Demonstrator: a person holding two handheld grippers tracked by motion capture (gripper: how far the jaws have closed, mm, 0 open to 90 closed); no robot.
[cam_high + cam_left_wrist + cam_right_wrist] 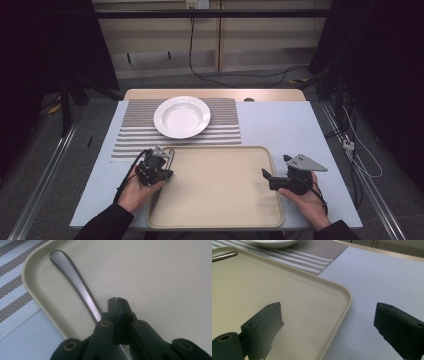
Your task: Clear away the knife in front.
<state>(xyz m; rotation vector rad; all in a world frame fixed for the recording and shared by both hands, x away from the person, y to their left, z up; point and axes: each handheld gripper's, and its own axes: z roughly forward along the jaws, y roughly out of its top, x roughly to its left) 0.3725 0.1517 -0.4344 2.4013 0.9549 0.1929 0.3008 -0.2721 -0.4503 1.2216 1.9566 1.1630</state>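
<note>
A metal utensil handle [75, 280] lies on the beige tray [215, 195] near its far left corner, running under my left gripper [117, 300]. That gripper [166, 159] is shut, its pads pressed together beside the handle with nothing visible between them. My right gripper [276, 167] is held at the tray's right edge and stands open. In the right gripper view one jaw is over the tray [287, 290] and the other over the bare table, with the gripper [328, 315] empty. The handle's tip [224, 255] shows far off.
A white plate [181, 116] sits on a striped placemat [135, 132] behind the tray. The pale blue table top [280, 125] stretches to the right of the mat. Cables lie on the floor beyond the table's far edge.
</note>
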